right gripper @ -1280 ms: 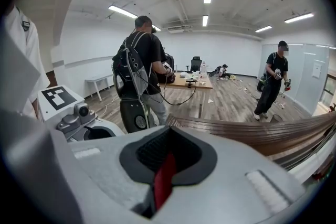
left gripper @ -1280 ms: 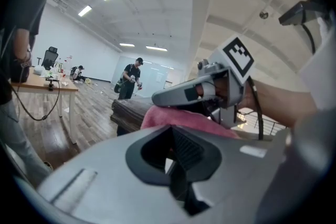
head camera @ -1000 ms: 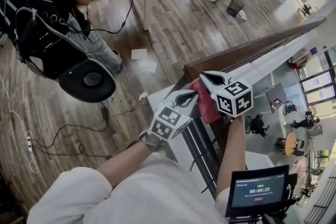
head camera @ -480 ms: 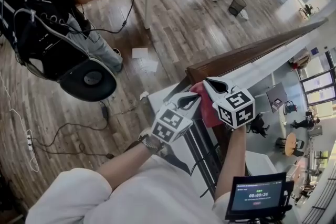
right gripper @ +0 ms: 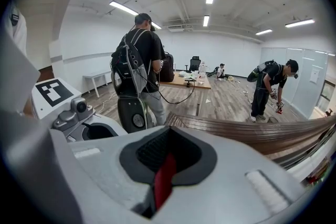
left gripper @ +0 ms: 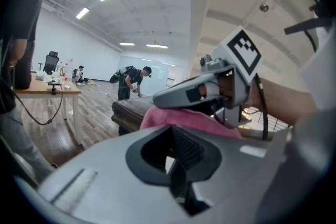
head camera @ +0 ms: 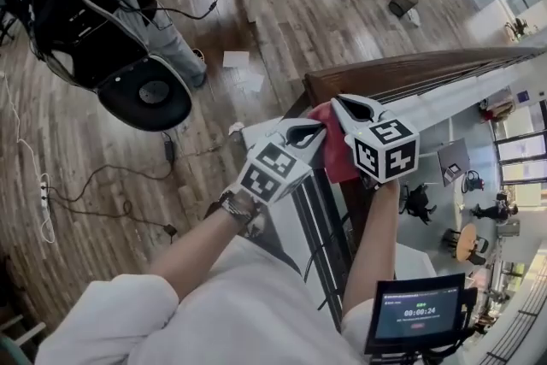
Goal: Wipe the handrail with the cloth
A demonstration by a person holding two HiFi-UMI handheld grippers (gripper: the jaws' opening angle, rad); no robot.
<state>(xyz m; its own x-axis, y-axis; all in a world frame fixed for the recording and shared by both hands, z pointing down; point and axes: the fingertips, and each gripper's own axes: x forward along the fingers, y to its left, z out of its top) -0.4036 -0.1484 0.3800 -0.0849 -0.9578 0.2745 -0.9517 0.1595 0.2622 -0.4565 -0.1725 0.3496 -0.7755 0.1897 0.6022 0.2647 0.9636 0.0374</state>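
Sitting crumpled on brown handrail: red cloth (R tool pinching).

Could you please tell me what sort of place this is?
Probably an open-plan office or lab on an upper level: a desk and office chair on a wood floor, and a wooden handrail overlooking a seating area below.

The right gripper fills the lower frame, its jaws pressed together on a red sliver of cloth. Toward three o'clock a wooden handrail stretches away. At nine o'clock sits the left gripper. Near twelve o'clock stands a person wearing a backpack.
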